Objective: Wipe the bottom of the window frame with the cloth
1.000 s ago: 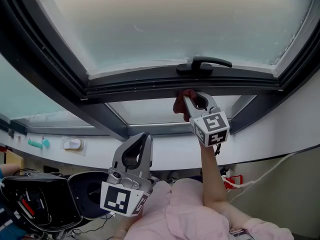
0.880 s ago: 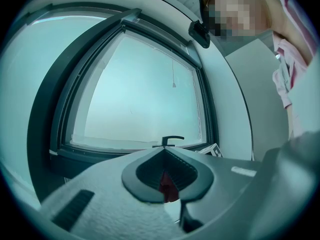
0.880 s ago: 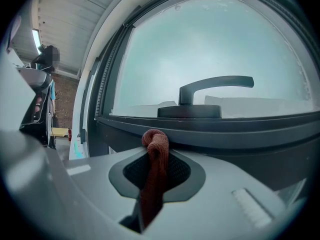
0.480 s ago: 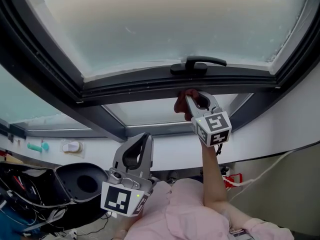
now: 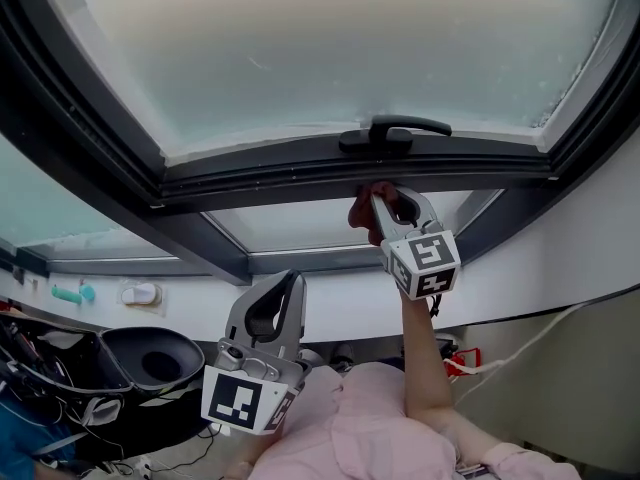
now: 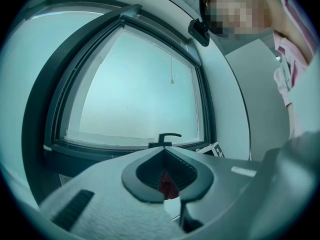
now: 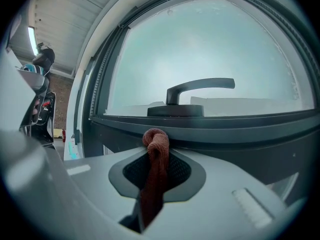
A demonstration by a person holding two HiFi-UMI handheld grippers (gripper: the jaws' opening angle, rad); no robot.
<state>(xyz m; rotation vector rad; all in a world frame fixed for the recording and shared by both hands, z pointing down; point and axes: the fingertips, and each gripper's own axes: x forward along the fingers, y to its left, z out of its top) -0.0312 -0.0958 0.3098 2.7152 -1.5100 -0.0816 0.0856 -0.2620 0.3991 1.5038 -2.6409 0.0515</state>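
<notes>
One wad of rust-red cloth [image 7: 156,146] sits clamped in my right gripper [image 5: 388,200], pressed up against the bottom rail of the window frame [image 5: 260,180] just under the handle [image 5: 395,131]. I reckon I'm mid-wipe, and next is dragging it sideways along the rail. My right arm [image 5: 420,353] is stretched up; left gripper [image 5: 287,286] hangs low, jaws together, empty.

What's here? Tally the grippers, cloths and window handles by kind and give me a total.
Grippers: 2, the left gripper with jaws shut, the right gripper with jaws shut on the cloth
Cloth: 1, reddish brown
Window handle: 1, dark
Total: 4
</notes>
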